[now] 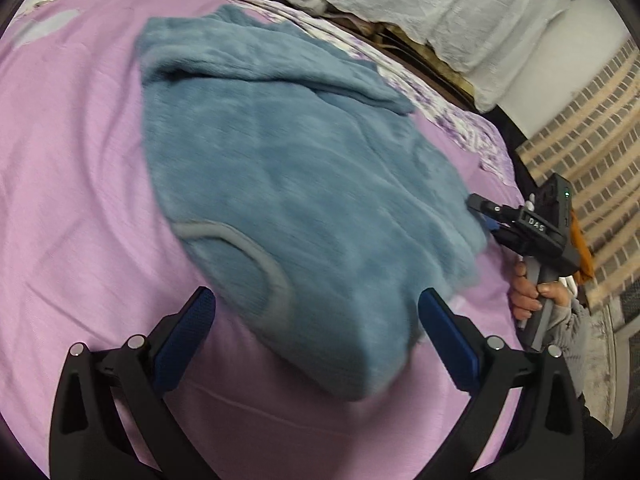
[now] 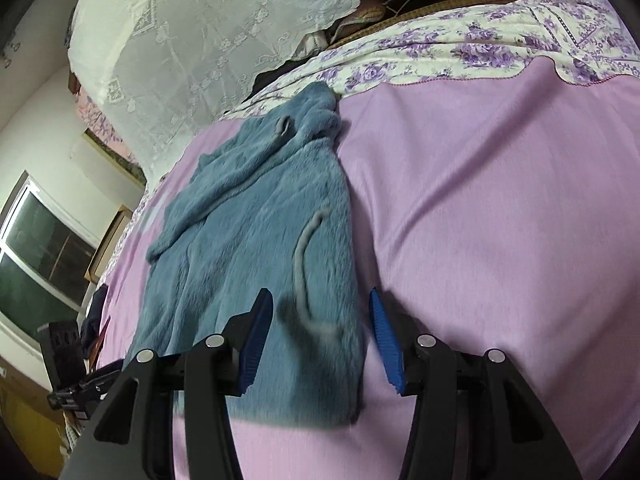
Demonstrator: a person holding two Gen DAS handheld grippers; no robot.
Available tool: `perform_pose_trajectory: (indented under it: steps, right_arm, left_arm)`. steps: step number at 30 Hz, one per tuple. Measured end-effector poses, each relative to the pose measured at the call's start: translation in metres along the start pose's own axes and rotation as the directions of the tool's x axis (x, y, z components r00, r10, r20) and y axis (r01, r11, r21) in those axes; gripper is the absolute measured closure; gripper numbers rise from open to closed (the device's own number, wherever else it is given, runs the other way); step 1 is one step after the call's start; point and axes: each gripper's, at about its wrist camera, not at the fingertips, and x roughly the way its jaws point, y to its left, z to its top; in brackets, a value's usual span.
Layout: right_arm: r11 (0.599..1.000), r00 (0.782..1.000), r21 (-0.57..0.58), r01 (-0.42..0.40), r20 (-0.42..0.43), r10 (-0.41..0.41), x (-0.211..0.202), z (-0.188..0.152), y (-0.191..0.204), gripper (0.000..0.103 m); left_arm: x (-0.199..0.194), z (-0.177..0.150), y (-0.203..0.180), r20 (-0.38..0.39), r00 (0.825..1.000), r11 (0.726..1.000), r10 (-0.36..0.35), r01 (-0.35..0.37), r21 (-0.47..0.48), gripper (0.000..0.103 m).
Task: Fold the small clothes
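lilac bedsheet point(image 2: 500, 200) (lace curtain point(image 2: 180, 40) behind)

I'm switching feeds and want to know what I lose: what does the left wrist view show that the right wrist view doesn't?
Only the left wrist view: the right claw from outside, at the blue fleece garment's edge, the hand holding it, and a brick-patterned wall.

Only the right wrist view: a window and the floral bedcover in full.

Both: the garment lying on the pink sheet, white lace cloth behind, and each view's own claw open, the left claw included.
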Motion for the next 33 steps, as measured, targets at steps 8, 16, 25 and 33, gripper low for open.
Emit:
perform_pose_trajectory:
  steps: [8,16,25,33]
  right_arm:
    - [1.0,1.0,-0.024,0.006,-0.004,-0.006,-0.003,-0.007,0.003,0.053]
    - [1.0,1.0,-0.022,-0.017,-0.012,0.017,-0.006,-0.009,0.002,0.053]
    - [0.999,1.0,-0.029,-0.024,0.006,0.024,-0.015,-0.013,0.007,0.083]
    - [0.999,0.999,-0.027,-0.021,-0.035,0.02,-0.006,-0.016,0.005,0.072]
  left_arm:
    - [0.004,0.001,0.002,0.002,0.999,0.998,-0.05,0.05,-0.036,0.005]
    - [0.005,-0.003,-0.007,0.014,1.0,1.0,-0.026,0.026,-0.005,0.024]
    - [0.005,0.0,0.005,0.049,0.997,0.997,-0.063,0.066,-0.049,0.068]
    - [0.012,0.0,0.009,0.031,0.996,0.994,-0.084,0.086,-0.064,0.054]
